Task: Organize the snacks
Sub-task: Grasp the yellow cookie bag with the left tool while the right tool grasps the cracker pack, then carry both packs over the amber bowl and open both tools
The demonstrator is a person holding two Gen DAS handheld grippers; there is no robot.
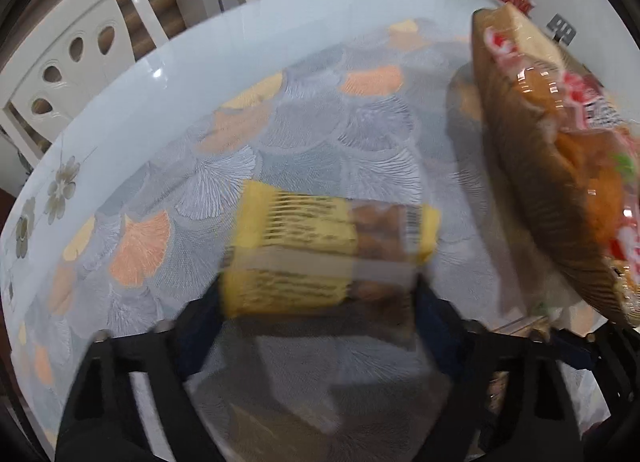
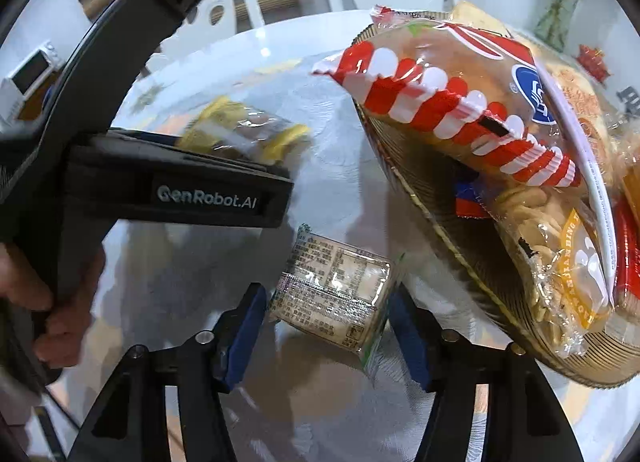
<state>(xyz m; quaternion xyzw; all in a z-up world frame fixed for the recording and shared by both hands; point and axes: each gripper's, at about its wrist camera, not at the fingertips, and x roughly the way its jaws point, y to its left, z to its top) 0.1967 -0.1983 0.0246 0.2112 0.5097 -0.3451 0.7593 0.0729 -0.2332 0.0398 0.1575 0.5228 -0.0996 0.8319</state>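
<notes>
Yellow wrapping fills the middle of my left view: a yellow packet [image 1: 320,250] with a clear window of brown snacks lies crosswise between my left jaws. It is smeared by blur, its ends right at the dark pads [image 1: 200,326], and I cannot tell whether the pads press on it or only flank it. Under it is the bench [image 1: 320,121], covered in grey, orange and yellow fan-shaped leaves. At three o'clock of that packet stands a woven basket [image 1: 532,189] loaded with snacks in red-printed wrap, and white chairs [image 1: 72,61] stand past the bench rim at ten o'clock. My right jaws are spread, pointing steeply down over a clear packet [image 2: 332,298] with a printed label that lies flat on the bench [image 2: 340,149]; the blue pads [image 2: 244,326] stand on either side of it without squeezing it. From here the basket [image 2: 440,221] rises at two o'clock of that packet, a red-and-white striped bag [image 2: 440,101] on top of the heap and a clear bag of pale biscuits [image 2: 560,274] hanging over the near rim. At ten o'clock a hand [image 2: 48,282] grips the handle of the left tool, and the yellow packet [image 2: 244,133] shows just beyond its black body.
</notes>
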